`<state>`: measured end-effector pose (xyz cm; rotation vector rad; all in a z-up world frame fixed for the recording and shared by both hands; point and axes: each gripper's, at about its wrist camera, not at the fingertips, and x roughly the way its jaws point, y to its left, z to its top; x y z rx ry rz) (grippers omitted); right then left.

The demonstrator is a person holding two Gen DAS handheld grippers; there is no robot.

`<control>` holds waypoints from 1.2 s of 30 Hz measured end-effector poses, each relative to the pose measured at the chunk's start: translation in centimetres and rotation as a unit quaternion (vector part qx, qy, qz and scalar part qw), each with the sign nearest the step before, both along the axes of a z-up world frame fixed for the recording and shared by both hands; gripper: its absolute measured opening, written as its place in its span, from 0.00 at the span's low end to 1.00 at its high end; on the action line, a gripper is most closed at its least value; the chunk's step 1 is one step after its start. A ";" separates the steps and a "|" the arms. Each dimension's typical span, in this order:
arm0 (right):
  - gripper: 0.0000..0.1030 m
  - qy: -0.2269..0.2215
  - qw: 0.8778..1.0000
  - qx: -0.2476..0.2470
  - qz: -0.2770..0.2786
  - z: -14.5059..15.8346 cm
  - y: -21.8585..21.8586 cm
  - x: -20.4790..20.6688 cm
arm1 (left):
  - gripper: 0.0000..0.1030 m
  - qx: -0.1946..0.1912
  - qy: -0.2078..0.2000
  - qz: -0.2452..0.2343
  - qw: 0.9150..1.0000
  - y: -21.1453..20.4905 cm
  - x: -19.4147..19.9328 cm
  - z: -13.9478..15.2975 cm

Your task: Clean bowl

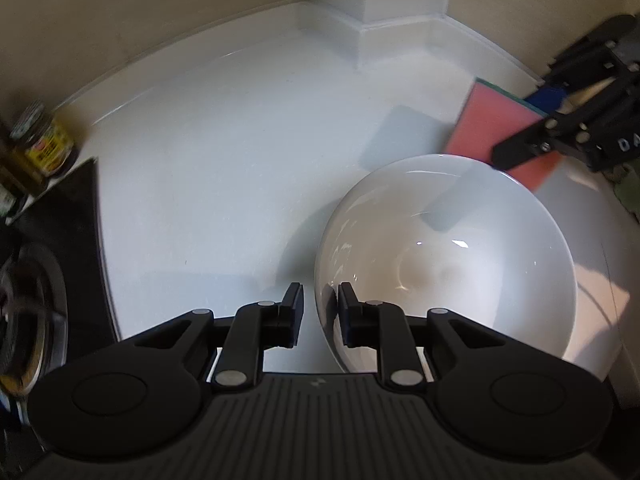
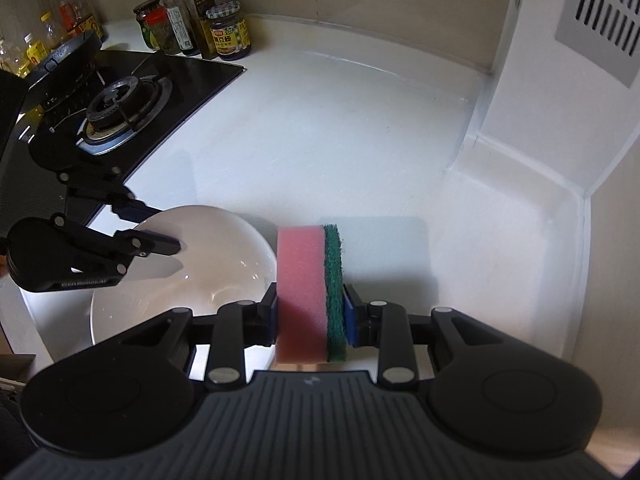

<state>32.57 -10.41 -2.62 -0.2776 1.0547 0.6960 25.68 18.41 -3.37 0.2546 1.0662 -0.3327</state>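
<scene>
White and shiny, the bowl (image 1: 448, 264) sits on the white counter (image 1: 240, 152), close to the front edge and beside the black gas stove (image 2: 120, 100). It looks empty, with only a faint brownish patch at the bottom.

The left gripper (image 1: 320, 312) has one finger outside the bowl's rim and one finger inside. The rim is between them, but I cannot tell if the pads are pressing on it yet; a small gap seems to show on the outer side.

The right gripper (image 2: 310, 316) is pinching a sponge (image 2: 310, 292), pink foam with a green scrubby side. The sponge stands on end just beside the bowl, not in it.

What could go wrong? The bowl is smooth and slippery. If the left gripper does not squeeze the rim well, the bowl could slide or spin when the sponge pushes on it. It is near the counter's edge, so a hard push might tip it off. The sponge could also catch the rim on its way in and knock the bowl. Jars and bottles (image 2: 192, 20) stand far back, safely out of the way.
</scene>
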 end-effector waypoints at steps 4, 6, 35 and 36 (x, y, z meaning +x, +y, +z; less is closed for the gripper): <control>0.26 0.006 1.000 -0.012 0.020 0.2 0.4 -0.5 | 0.11 0.011 -0.012 -0.068 0.998 -1.2 1.5 -0.5; 0.26 0.001 1.000 -0.011 0.025 0.4 0.6 0.1 | 0.12 0.015 -0.018 -0.111 0.994 -1.8 2.5 -0.7; 0.26 0.006 0.999 0.021 0.030 0.2 0.3 1.9 | 0.26 0.000 0.022 -0.007 1.000 -3.2 6.9 -1.5; 0.26 0.008 0.999 0.022 0.029 0.2 0.2 1.7 | 0.26 -0.004 0.027 0.022 0.999 -3.0 6.6 -1.4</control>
